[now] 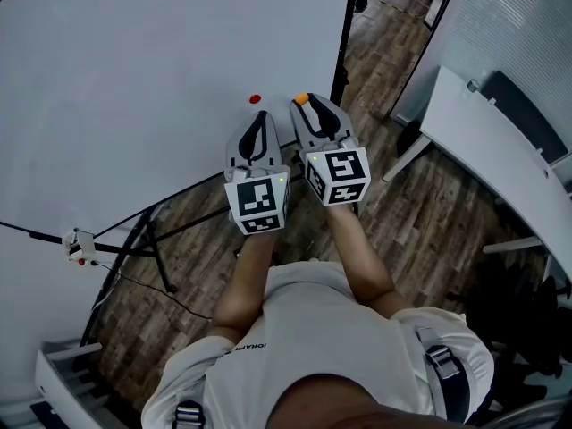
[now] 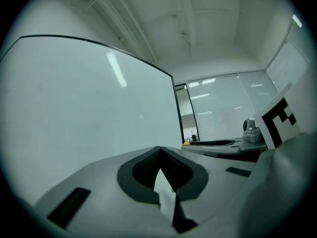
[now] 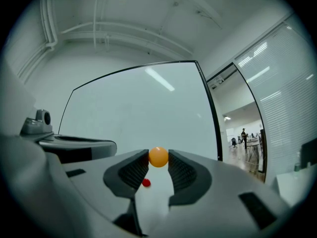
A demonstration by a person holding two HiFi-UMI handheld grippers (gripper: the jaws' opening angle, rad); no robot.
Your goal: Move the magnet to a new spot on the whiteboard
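the small round orange magnet (image 1: 302, 98) is pinched at the tips of the right gripper (image 3: 158, 163), just right of the round red magnet (image 1: 255, 99); the left gripper (image 2: 159, 152) is closed, empty. with so shallow a grip it could be dropped.

Cool, even indoor light; lamp reflections streak the whiteboard (image 2: 116, 69). Both gripper views bulge, darkening to black at their round edges.

Wood-plank floor (image 1: 420, 231), white desk (image 1: 483, 150) at right, window blinds (image 1: 509, 16) behind
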